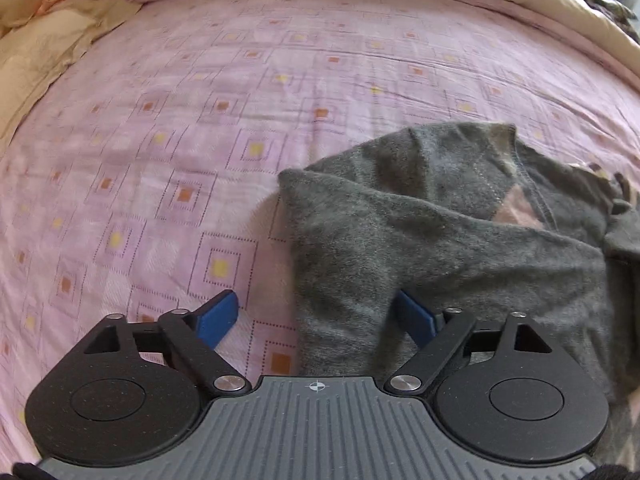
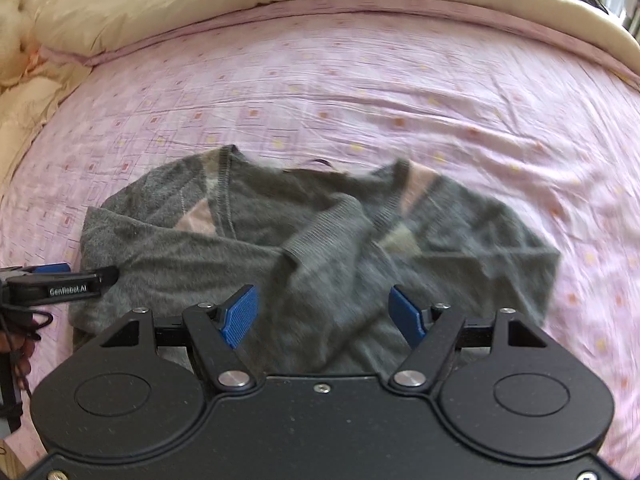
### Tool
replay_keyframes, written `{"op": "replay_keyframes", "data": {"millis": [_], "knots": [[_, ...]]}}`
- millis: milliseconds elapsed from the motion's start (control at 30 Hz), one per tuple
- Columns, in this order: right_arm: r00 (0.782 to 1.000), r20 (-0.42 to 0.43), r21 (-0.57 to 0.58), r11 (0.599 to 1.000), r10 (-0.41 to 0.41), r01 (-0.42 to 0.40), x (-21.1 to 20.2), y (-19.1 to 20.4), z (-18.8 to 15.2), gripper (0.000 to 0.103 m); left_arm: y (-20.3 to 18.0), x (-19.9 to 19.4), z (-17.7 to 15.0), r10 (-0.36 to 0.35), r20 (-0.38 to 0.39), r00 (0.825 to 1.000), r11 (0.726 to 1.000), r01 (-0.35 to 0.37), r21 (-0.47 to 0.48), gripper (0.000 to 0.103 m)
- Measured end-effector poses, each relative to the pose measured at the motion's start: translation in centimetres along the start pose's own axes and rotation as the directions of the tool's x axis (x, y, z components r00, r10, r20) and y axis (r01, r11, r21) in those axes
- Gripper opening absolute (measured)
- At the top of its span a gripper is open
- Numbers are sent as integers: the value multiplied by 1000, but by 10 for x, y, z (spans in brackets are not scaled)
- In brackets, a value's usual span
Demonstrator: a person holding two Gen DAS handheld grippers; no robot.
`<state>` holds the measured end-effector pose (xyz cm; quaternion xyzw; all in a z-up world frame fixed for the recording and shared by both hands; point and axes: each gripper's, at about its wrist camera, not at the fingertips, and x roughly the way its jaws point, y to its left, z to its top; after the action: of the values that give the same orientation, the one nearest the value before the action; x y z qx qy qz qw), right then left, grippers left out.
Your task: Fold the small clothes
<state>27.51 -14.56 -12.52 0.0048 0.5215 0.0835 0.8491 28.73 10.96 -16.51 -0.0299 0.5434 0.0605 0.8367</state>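
A small grey knit sweater (image 2: 320, 240) with pink and cream diamond patches lies on the pink bedsheet, its sleeves folded across the body. In the left wrist view the sweater (image 1: 440, 240) fills the right half. My left gripper (image 1: 316, 316) is open and straddles the sweater's left edge, one blue finger over the sheet, the other over the knit. My right gripper (image 2: 324, 316) is open above the sweater's lower middle, holding nothing. The left gripper (image 2: 72, 276) also shows at the sweater's left edge in the right wrist view.
The pink patterned bedsheet (image 2: 360, 100) spreads wide behind and to the right of the sweater. A cream duvet (image 2: 200, 4) is bunched along the far side and left (image 1: 36, 52). A hand with cables (image 2: 20, 344) is at the left border.
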Motion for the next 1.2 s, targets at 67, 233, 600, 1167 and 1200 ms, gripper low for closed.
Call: {"op": "replay_keyframes", "data": {"millis": [67, 233, 600, 1167, 1200], "knots": [[1000, -9, -20, 1000, -7, 6, 11, 9, 5, 75, 4, 2, -1, -1, -8, 1000, 999, 1, -48, 96], [992, -63, -53, 993, -107, 104, 36, 5, 5, 73, 8, 3, -3, -3, -13, 1000, 998, 3, -62, 100], [947, -145, 302, 899, -286, 317, -11, -137, -54, 74, 9, 7, -1, -1, -10, 1000, 998, 1, -55, 103], [991, -4, 147, 980, -136, 135, 16, -72, -12, 74, 8, 5, -2, -1, -13, 1000, 998, 0, -61, 103], [990, -24, 121, 983, -139, 140, 26, -66, -10, 74, 8, 5, -2, -1, -12, 1000, 998, 0, -62, 103]]}}
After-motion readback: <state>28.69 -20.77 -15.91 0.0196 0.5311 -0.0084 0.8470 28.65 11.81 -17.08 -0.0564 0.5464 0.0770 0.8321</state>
